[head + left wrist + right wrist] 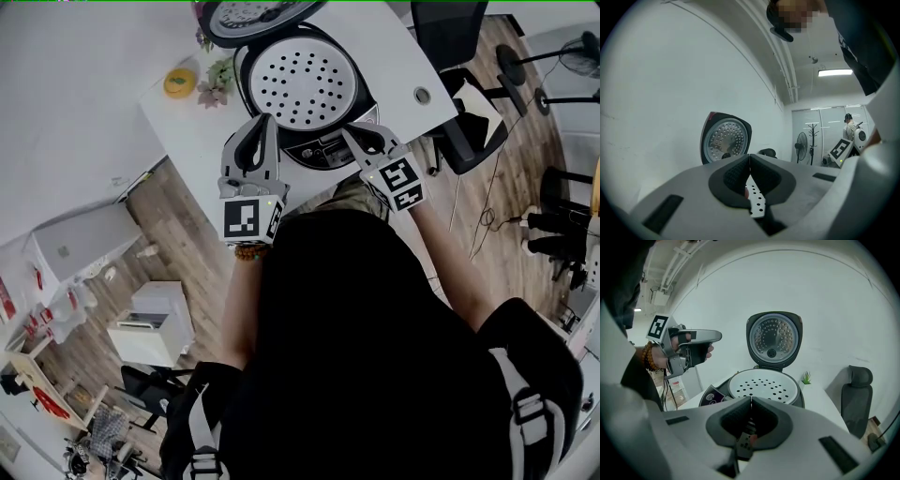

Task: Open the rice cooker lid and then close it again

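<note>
Both tools were empty, jaws pressed together: the left gripper (265, 122) hung beside the rice cooker (321, 152), the right gripper (349, 134) at its front. On the white table (187, 131), the cooker's lid (258, 14) stood open above a perforated tray (305, 84).

A rice cooker (323, 150) is seen on the white bench (394, 47) with its lid (253, 17) raised at the back. A white perforated tray (305, 82) is exposed in its mouth. The left gripper (265, 127) is held at the cooker's front left and the right gripper (352, 137) over its front panel, each with jaws together; contact cannot be told. An orange object (179, 82) and a small plant (218, 80) are set left of the cooker. A dark chair (461, 131) is placed at the bench's right edge.
</note>
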`<act>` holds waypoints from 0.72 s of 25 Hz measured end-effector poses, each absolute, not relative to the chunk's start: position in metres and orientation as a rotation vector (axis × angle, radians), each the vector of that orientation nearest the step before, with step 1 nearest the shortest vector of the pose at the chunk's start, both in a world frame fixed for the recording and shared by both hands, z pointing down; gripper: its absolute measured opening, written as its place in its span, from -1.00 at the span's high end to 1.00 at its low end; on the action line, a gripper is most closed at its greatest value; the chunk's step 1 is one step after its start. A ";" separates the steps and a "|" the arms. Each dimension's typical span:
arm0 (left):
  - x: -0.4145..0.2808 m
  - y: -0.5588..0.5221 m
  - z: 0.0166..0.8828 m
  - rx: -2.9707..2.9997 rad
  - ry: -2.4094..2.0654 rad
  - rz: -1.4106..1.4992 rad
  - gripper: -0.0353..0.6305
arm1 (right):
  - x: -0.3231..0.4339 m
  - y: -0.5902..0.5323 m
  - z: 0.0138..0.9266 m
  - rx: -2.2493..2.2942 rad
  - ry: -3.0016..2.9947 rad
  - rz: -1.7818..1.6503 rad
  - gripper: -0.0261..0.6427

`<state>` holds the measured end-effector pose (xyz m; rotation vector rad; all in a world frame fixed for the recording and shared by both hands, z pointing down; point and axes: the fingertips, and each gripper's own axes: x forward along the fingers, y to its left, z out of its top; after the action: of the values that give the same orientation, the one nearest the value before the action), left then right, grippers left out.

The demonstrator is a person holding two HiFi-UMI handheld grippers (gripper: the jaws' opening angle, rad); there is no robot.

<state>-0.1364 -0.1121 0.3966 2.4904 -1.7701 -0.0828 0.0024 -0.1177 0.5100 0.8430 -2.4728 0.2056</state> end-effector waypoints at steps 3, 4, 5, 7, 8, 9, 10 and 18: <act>-0.138 -0.113 0.396 2.487 -1.777 -0.078 0.83 | 0.002 -0.118 0.510 0.825 -2.469 0.232 0.83; -0.139 -0.113 0.396 2.484 -1.782 -0.074 0.83 | 0.002 -0.117 0.510 0.817 -2.468 0.240 0.83; -0.140 -0.113 0.396 2.480 -1.786 -0.070 0.83 | 0.002 -0.117 0.510 0.811 -2.468 0.248 0.83; -0.144 -0.114 0.397 2.470 -1.795 -0.063 0.83 | 0.002 -0.118 0.511 0.790 -2.471 0.265 0.83; -0.145 -0.115 0.397 2.467 -1.799 -0.059 0.83 | 0.002 -0.119 0.511 0.775 -2.471 0.269 0.83; -0.146 -0.116 0.397 2.465 -1.801 -0.053 0.83 | 0.001 -0.119 0.510 0.757 -2.471 0.264 0.83; -0.147 -0.116 0.397 2.466 -1.800 -0.049 0.83 | 0.000 -0.118 0.509 0.741 -2.470 0.251 0.83; -0.142 -0.120 0.402 2.473 -1.749 0.002 0.82 | 0.003 -0.130 0.490 0.724 -2.510 0.184 0.83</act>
<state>-0.1423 -0.1204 0.4020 2.4726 -1.7487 0.0023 0.0030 -0.1296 0.4900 0.7242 -2.5102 0.1837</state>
